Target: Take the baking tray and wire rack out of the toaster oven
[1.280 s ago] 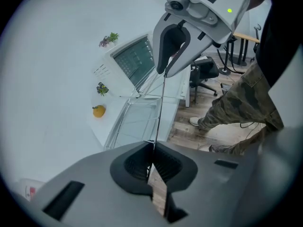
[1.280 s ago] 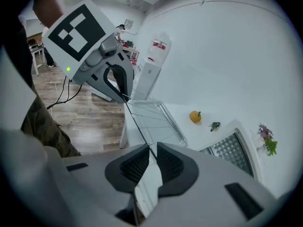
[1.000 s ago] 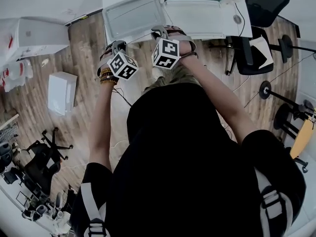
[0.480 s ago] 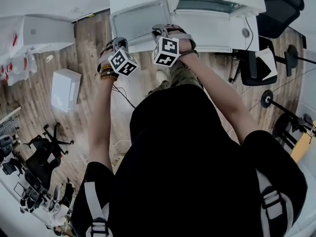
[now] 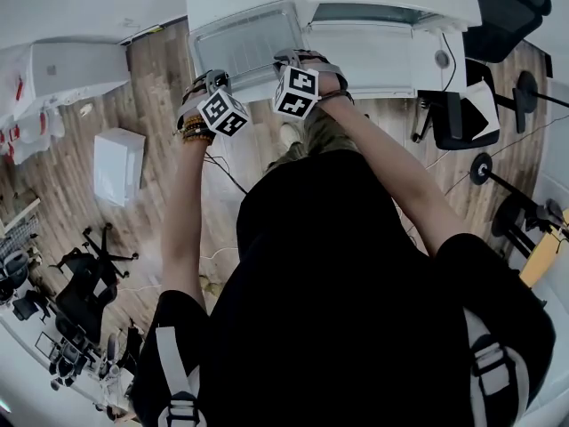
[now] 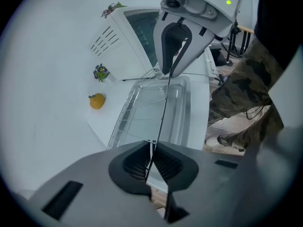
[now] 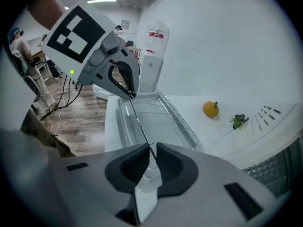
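**A:** What have the claws got?

**B:** The left gripper (image 6: 152, 148) is pinched almost fully closed on the front bar of the thin silver wire rack (image 6: 144, 110). The right gripper (image 7: 150, 150) is clamped on the same bar, its jaws a hair wider.

**A:** And the rest?

**B:** The rack lies on the shallow, shiny metal baking tray (image 6: 183, 109). Both are outside the boxy white toaster oven (image 6: 135, 34), over the white table (image 6: 52, 74). I cannot tell whether the tray has touched down.

**A:** What could go wrong?

**B:** I'd judge the bar thin enough to twist or slip from the pads. If one hand dips, the rack tilts, and the tray could slide or clatter toward the small orange ornament (image 6: 97, 100).
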